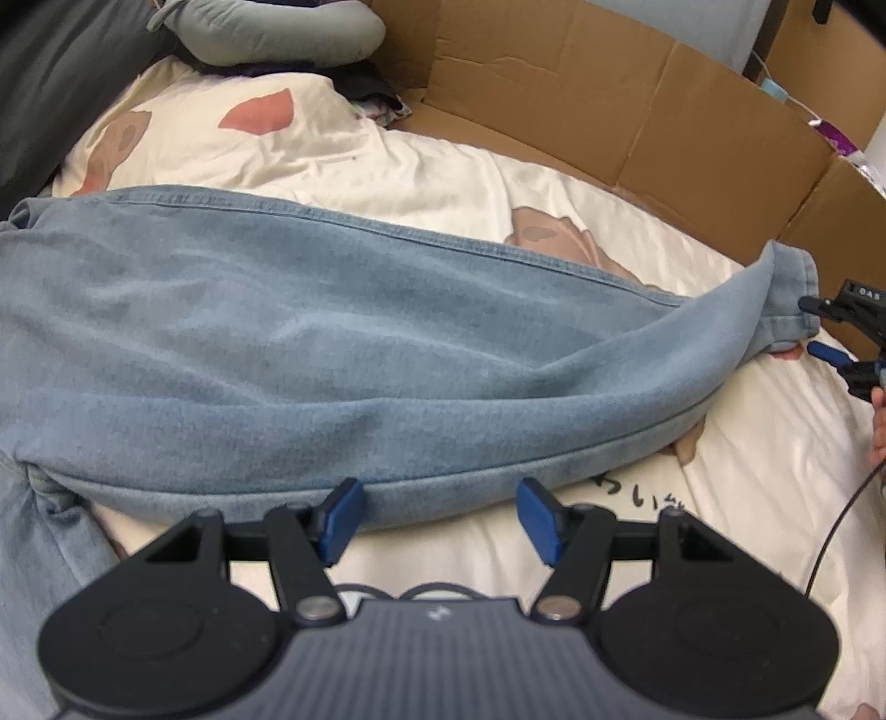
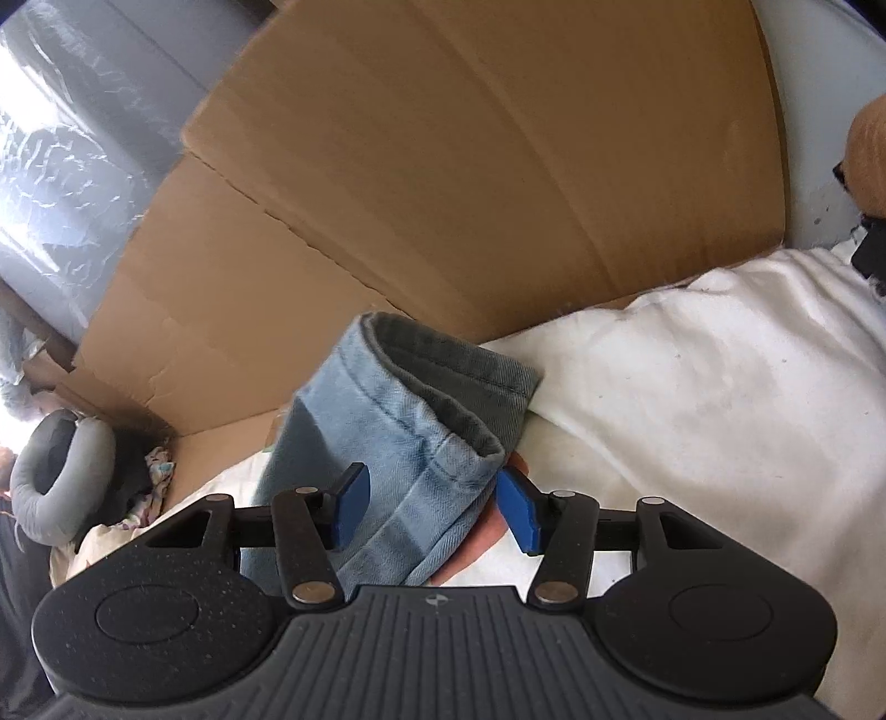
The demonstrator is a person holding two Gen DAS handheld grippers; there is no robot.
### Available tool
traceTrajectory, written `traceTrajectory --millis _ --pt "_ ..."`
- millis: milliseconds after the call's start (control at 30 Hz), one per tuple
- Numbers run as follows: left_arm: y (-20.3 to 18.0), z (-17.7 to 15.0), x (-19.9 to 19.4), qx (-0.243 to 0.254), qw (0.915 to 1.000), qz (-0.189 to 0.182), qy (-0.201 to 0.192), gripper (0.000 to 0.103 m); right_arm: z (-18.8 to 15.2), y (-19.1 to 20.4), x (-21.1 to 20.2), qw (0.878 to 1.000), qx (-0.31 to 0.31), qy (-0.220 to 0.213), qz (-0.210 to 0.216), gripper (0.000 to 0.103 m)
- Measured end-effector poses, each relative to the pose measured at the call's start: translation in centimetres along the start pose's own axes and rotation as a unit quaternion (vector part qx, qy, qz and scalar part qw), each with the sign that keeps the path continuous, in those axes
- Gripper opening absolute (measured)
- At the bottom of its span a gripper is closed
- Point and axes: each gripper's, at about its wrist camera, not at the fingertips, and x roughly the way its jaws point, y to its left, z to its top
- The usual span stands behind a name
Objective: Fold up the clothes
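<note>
A pair of light-blue denim jeans point(image 1: 288, 343) is lying lengthwise across the cream floral bedsheet point(image 1: 637, 565), its long axis running from the wide end at the left gripper point(image 1: 437, 515) to the hemmed cuff point(image 2: 437, 421) on the far side. The cuff is being straddled by the parted pads of the right gripper point(image 2: 432, 512), not yet pinched, while the left gripper's jaws are being held open just at the near folded edge. The brown cardboard panels point(image 1: 637, 116) standing close behind are crowding the cuff end, and a grey neck pillow point(image 1: 277, 27) is lying well apart.
</note>
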Motion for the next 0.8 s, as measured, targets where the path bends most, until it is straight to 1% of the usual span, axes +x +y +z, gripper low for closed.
traceTrajectory --millis 133,167,267,333,467,600,700,800 --pt "0.1 0.0 0.2 0.003 1.0000 0.001 0.003 0.064 0.0 -0.8 1.3 1.000 0.015 0.003 0.005 0.056" --pt "0.1 0.1 0.3 0.002 1.0000 0.001 0.004 0.064 0.0 -0.9 1.5 1.000 0.017 0.001 0.009 0.048" --pt "0.3 0.1 0.3 -0.001 1.0000 -0.001 0.004 0.064 0.0 -1.1 1.5 1.000 0.018 -0.003 0.011 0.032" --pt "0.3 0.2 0.2 -0.001 1.0000 -0.001 0.005 0.064 0.0 -0.9 0.7 1.000 0.009 -0.010 0.010 0.025" --pt "0.4 0.1 0.0 0.000 1.0000 -0.003 0.004 0.064 0.0 0.0 -1.1 1.000 -0.020 -0.019 0.003 0.018" --pt "0.9 0.0 -0.4 -0.003 1.0000 -0.001 0.006 0.064 -0.1 0.7 -2.7 0.999 -0.047 -0.020 -0.006 0.015" --pt "1.4 -0.2 -0.7 -0.007 0.9999 -0.001 0.008 0.065 -0.1 1.2 -3.6 0.998 -0.065 -0.015 -0.022 0.015" --pt "1.8 -0.5 -1.2 -0.011 0.9999 0.000 0.007 0.064 0.0 1.3 -4.0 0.996 -0.076 -0.015 -0.040 0.013"
